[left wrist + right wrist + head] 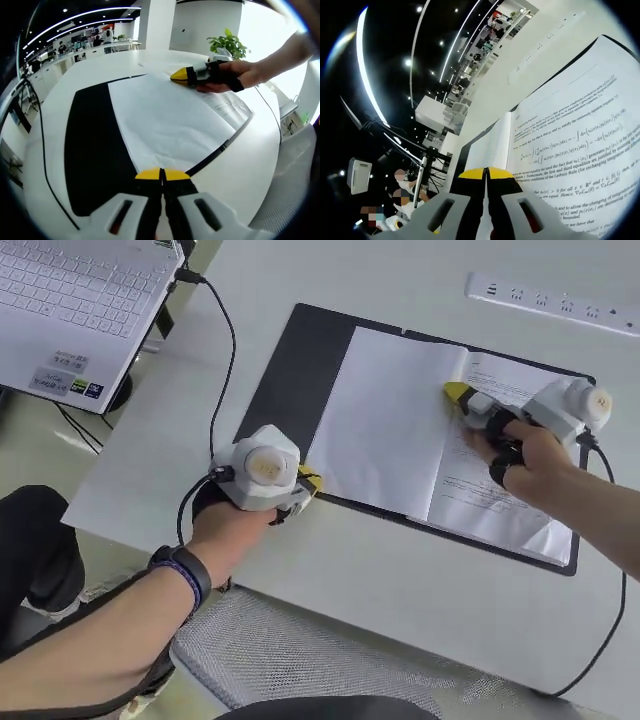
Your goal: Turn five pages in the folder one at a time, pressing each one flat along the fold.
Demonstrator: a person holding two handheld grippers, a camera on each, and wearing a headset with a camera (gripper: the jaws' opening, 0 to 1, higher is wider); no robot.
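Folder [285, 380], black, w/ white paper pages, open on white table [400, 580]. Left gripper [308, 481] jaws together, empty, at blank turned page [385, 420] btm edge. Right gripper [458, 392] same, tip on fold. Pages prob. thin, floppy; lift by free corner.

The folder [290, 370] is black; its left-hand page [390, 410] is plain white, the facing page [470, 505] white with lines of black print. Both the left gripper [308, 480] and the right gripper [458, 392] are white with yellow-tipped jaws. The table [400, 580] is white, the cable [233, 340] black.
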